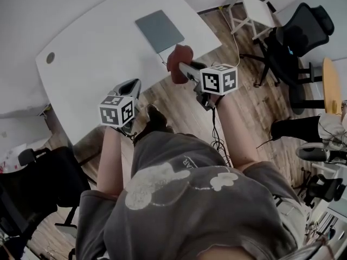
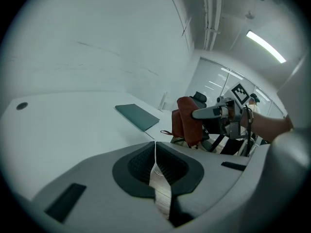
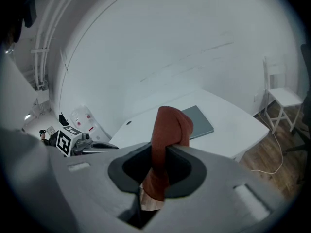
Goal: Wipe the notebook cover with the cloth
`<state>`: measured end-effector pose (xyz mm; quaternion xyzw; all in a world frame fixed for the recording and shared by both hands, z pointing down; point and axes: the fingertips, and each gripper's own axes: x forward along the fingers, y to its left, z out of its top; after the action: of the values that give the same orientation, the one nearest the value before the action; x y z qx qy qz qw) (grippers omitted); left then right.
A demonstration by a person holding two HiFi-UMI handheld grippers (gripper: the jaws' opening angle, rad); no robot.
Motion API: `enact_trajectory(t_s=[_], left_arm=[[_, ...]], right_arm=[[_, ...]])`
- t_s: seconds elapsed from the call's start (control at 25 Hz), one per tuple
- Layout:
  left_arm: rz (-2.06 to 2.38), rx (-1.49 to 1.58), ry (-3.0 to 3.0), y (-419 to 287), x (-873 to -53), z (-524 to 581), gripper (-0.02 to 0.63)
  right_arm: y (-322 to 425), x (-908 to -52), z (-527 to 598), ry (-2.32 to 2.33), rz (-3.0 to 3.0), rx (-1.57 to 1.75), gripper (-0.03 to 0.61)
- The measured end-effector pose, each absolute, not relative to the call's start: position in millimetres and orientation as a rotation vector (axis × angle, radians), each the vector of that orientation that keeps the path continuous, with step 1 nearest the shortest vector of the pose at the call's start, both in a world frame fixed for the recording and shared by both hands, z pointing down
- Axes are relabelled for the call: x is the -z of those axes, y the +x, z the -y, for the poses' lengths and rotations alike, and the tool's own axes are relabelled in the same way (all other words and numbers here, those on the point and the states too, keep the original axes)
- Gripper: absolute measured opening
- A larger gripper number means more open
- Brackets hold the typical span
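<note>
A grey notebook lies closed near the right front edge of the white table; it also shows as the notebook and the notebook in the gripper views. My right gripper is shut on a rust-red cloth, held in the air just off the table edge, short of the notebook. The cloth hangs folded over its jaws. My left gripper is shut with nothing in it, over the table's near edge, left of the cloth.
A cable hole marks the table's left end. Black office chairs and a white folding chair stand on the wooden floor to the right. A cable runs across the floor.
</note>
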<state>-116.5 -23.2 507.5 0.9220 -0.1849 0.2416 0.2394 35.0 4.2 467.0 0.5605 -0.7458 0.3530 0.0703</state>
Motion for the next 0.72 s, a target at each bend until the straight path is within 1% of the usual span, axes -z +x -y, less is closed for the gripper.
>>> enact_trajectory(t_s=[0.4,0.72], left_arm=[[0.505,-0.661,2.554,-117.4,-497.7,-47.6,-0.002],[0.502,-0.664,2.579,-118.6,-491.6,-69.2,-0.002]], right_arm=[[37.2,-467.1,-82.7,1.746,2.243,-1.053,0.060],[32.3,-470.9,-108.4,1.747,2.252,-1.064,0.058]])
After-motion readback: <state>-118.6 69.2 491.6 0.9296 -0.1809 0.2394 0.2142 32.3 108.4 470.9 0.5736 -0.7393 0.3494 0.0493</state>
